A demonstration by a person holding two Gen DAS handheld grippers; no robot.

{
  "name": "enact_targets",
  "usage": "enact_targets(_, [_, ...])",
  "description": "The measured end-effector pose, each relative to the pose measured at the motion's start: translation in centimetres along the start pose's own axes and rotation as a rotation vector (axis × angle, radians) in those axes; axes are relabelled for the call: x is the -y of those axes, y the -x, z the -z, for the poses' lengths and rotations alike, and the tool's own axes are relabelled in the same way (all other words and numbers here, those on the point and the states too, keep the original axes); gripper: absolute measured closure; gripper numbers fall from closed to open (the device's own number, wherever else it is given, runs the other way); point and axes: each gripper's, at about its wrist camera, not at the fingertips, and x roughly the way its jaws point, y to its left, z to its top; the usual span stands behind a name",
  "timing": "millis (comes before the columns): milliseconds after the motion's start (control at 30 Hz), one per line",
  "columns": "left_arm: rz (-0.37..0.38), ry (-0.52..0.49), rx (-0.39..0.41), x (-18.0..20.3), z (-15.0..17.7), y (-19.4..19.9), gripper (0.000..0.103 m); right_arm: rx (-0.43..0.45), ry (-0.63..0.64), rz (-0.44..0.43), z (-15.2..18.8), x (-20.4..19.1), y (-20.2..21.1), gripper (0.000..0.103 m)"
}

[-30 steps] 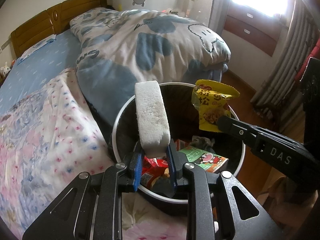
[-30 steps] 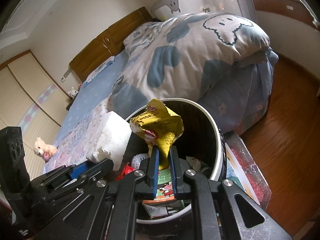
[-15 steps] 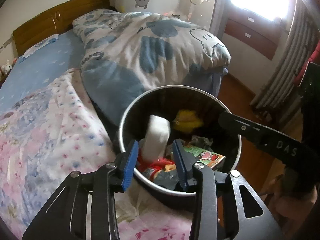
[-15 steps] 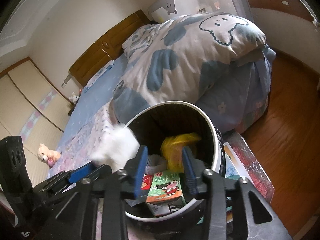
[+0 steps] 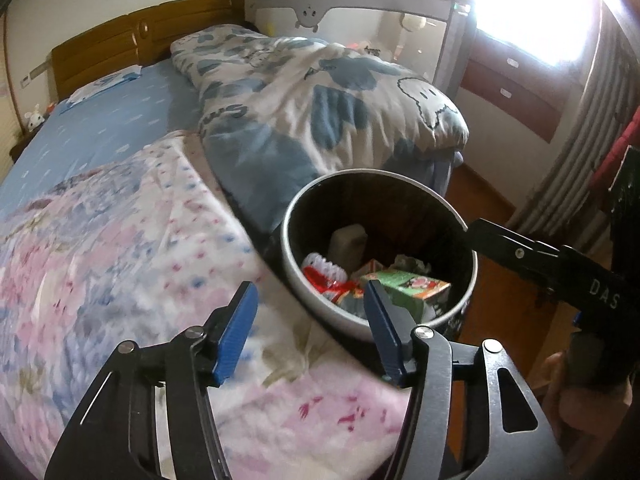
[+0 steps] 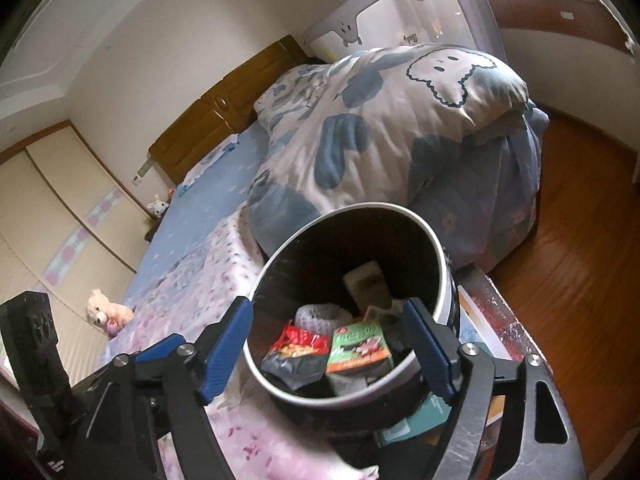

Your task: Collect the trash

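Beside a bed (image 5: 100, 152) under a blue-patched quilt (image 6: 384, 128): a round black trash bin (image 5: 460, 222) with a pale rim. Inside, leaning on the far wall, a white foam block (image 5: 349, 241); nearer, a green carton (image 6: 358, 346) and a red wrapper (image 6: 300, 340), with perhaps more crumpled scraps, blurred. Above the near rim, left gripper (image 5: 310, 322) and right gripper (image 6: 330, 354), jaws opening, nothing between the pads.

White letters "DAS" stand on the black arm of the right gripper (image 5: 472, 236). The green carton (image 6: 358, 346) in the bin (image 6: 438, 248) carries print, seemingly Chinese characters, too blurred to read.
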Motion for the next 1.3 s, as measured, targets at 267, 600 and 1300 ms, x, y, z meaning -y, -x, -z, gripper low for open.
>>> enact_targets(267, [-0.019,0.08,0.003,-2.7,4.3,2.7,0.042,0.019,-0.008,-0.022,2.4,-1.2,2.1,0.014])
enact_targets(600, [-0.085,0.177,0.074,-6.0,7.4,6.5,0.032,0.062,0.101,-0.048,5.8,-4.7,3.5,0.012])
enact_targets(1300, [-0.474,0.164,0.529,-7.1,9.8,16.6,0.0,0.399,0.542,-0.029,7.1,-13.9,8.0,0.0])
